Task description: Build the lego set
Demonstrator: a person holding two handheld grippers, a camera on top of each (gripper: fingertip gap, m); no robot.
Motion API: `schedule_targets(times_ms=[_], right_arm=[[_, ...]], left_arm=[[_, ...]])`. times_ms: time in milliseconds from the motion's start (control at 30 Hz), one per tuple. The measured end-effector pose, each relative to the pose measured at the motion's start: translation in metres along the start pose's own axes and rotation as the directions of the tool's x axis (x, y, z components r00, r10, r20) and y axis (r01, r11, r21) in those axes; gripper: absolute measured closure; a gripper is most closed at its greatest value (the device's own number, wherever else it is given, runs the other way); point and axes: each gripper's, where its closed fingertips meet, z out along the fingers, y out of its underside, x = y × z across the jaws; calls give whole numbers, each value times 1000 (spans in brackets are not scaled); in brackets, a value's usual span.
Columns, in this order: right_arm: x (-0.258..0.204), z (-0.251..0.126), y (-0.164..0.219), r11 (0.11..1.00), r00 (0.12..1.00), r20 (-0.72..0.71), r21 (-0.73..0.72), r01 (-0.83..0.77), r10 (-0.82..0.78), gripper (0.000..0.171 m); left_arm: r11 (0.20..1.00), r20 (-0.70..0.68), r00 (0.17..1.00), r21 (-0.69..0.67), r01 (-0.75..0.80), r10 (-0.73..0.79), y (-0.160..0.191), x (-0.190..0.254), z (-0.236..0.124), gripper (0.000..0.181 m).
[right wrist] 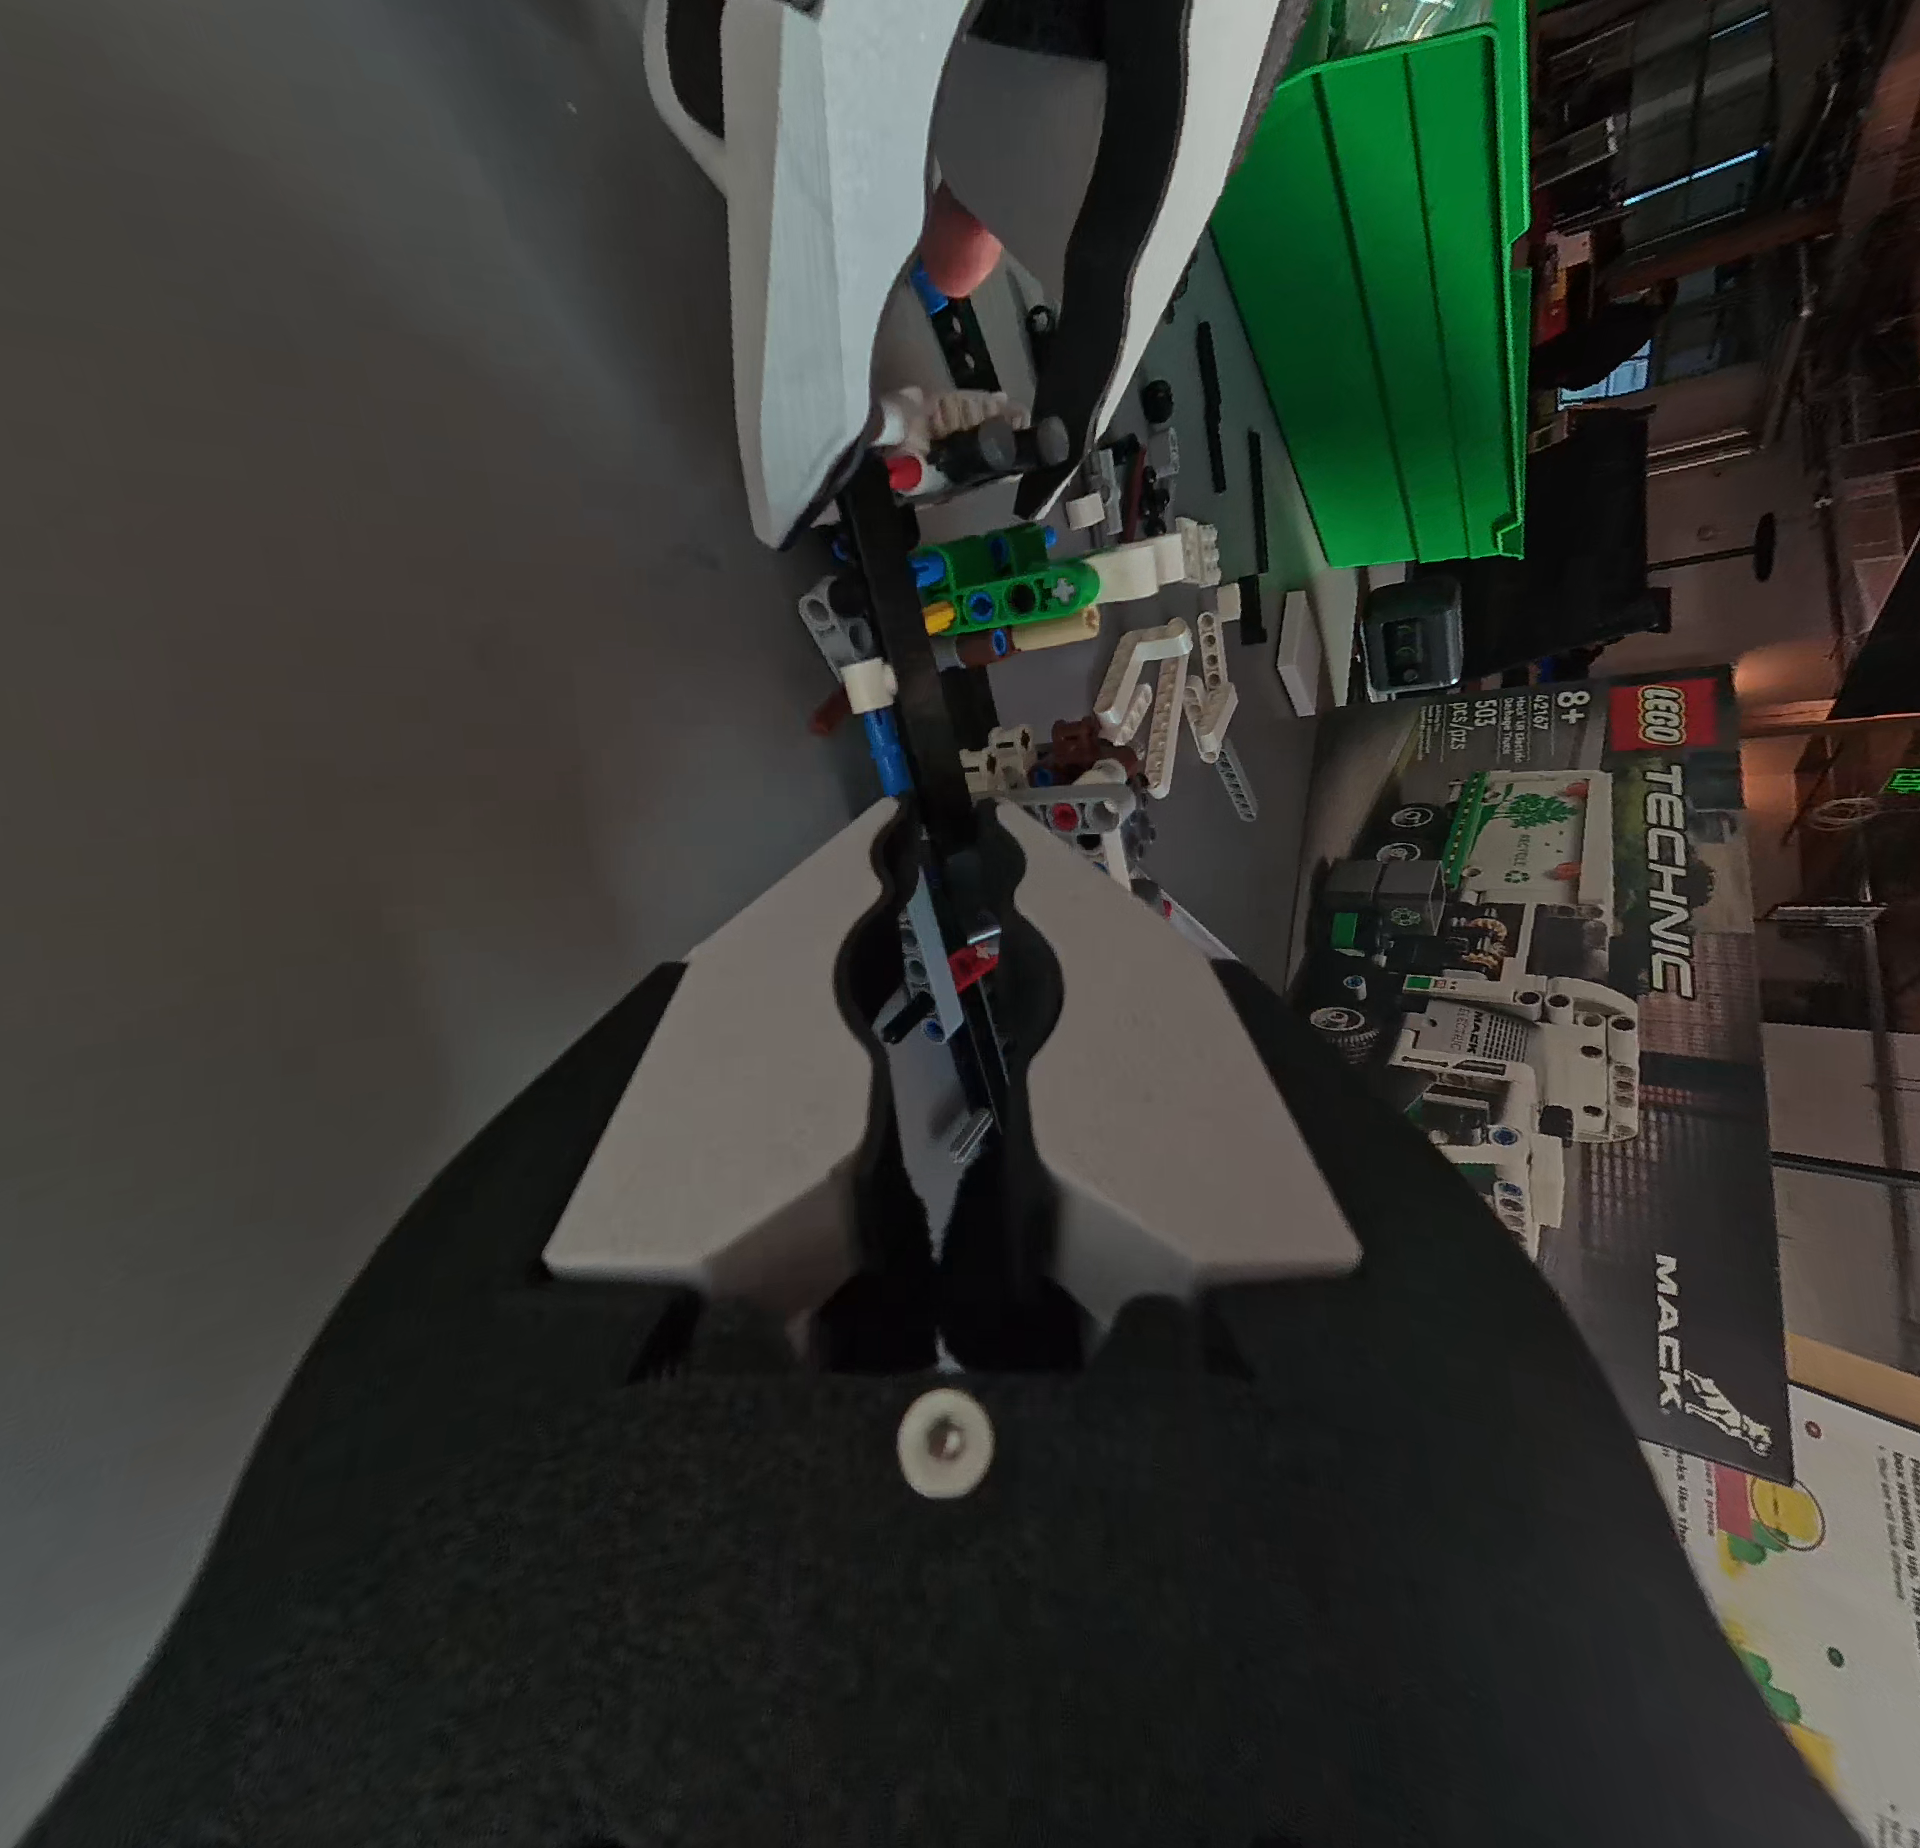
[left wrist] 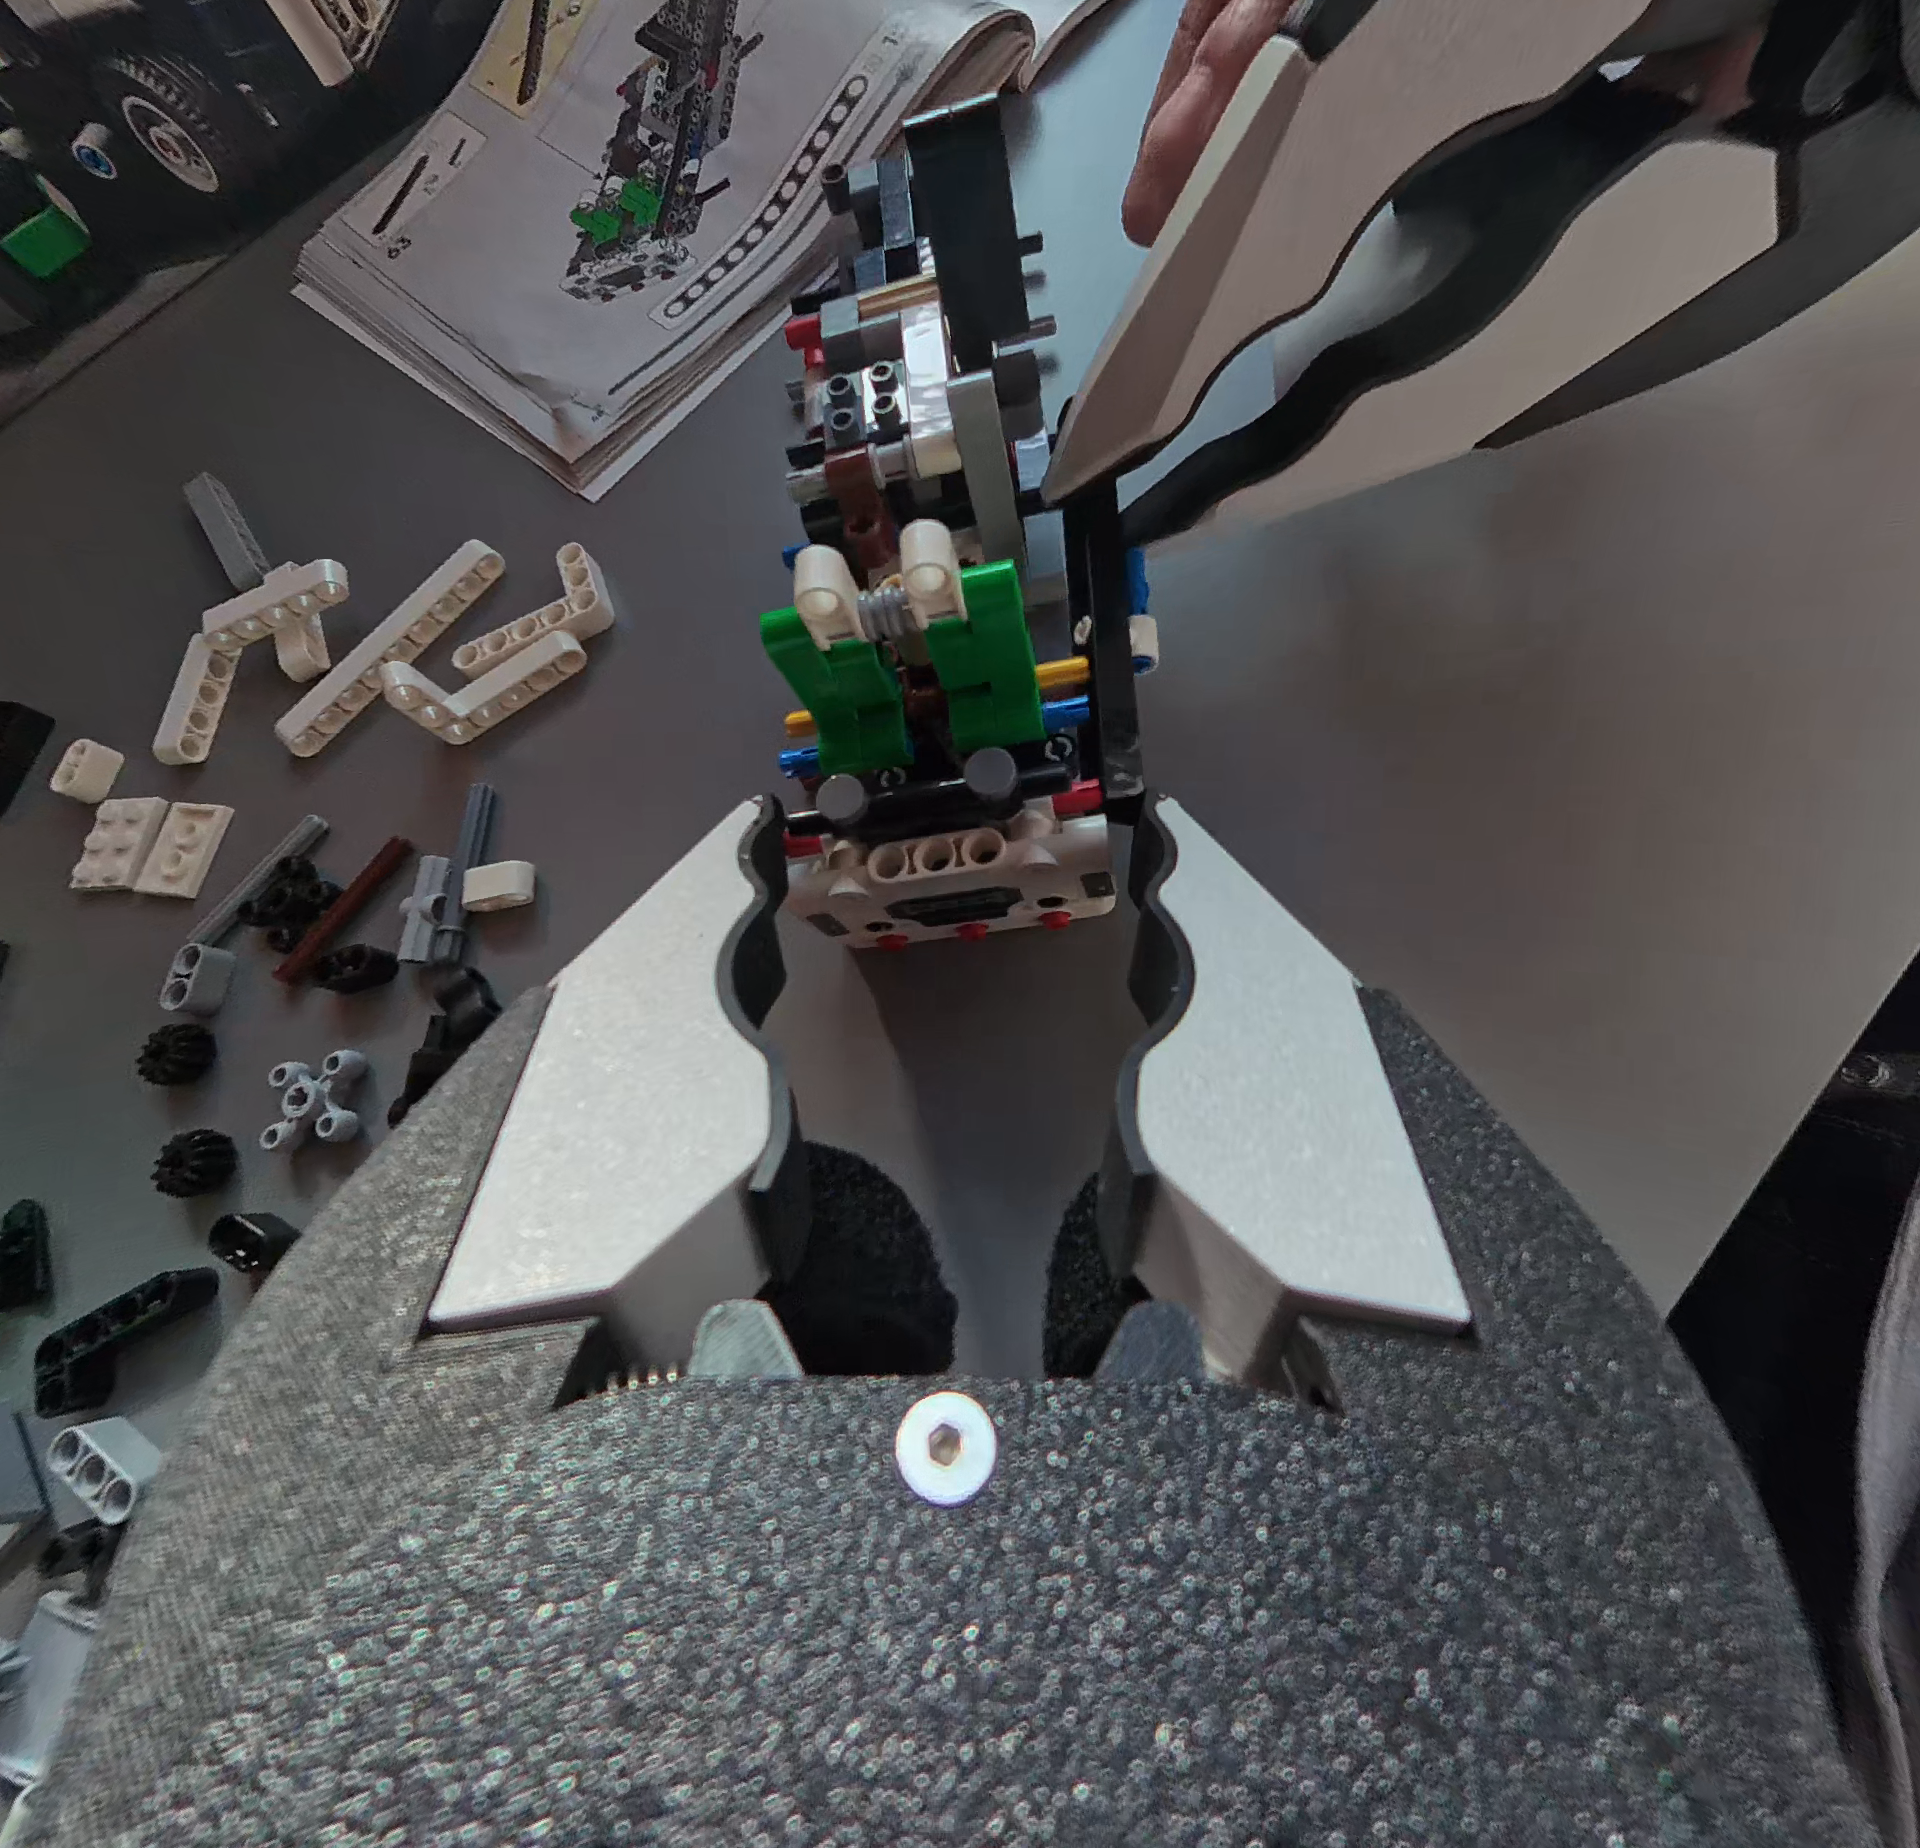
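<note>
Two tools are meeting on one half-built lego model [left wrist: 935, 572], which is standing on the grey desk [left wrist: 1455, 759]. The left tool [left wrist: 951, 842] is reaching toward the model's near end with its jaws spread wide, flanking the white block with red pins at the base; whether the fingertips are actually touching that block I cannot tell. The right tool [right wrist: 940, 832] is clenching on the long black beam [right wrist: 914, 655] that is running along the model's right side, the beam passing up between its nearly closed jaws. In the left wrist view that same tool is coming in from above and to the right of the model, its tip sitting against the black frame behind the green pieces [left wrist: 904, 676].

Left of the model, loose white beams [left wrist: 416, 645], small grey and black connectors [left wrist: 312, 1092] and black gears are lying scattered on the desk. Behind and to the left of the model, an open instruction booklet [left wrist: 644, 198] is lying flat. In the right wrist view, a green plastic bin [right wrist: 1382, 292] is sitting beyond the model, and the set's printed box [right wrist: 1538, 1019] is lying near the loose white beams.
</note>
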Motion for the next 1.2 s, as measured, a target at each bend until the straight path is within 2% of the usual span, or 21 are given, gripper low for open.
schedule_targets(times_ms=[167,433,700,1067,1200], right_arm=[[-1,0,0,999,998,44,-1,-38,38,162],[7,-9,-3,995,990,101,16,-96,94,152],[-2,-8,-2,998,984,174,48,-37,28,164],[-14,-11,-3,984,890,429,10,-178,156,165],[-16,-13,-4,975,841,502,-22,-221,202,165]], left_arm=[[1000,16,1000,-5,-20,20,0,0,1,117],[1000,-1,1000,1,11,-11,0,-1,0,118],[1000,5,1000,-1,-3,3,0,0,0,117],[989,72,986,-21,-147,148,2,3,2,116],[988,67,986,-18,-151,152,2,4,2,115]])
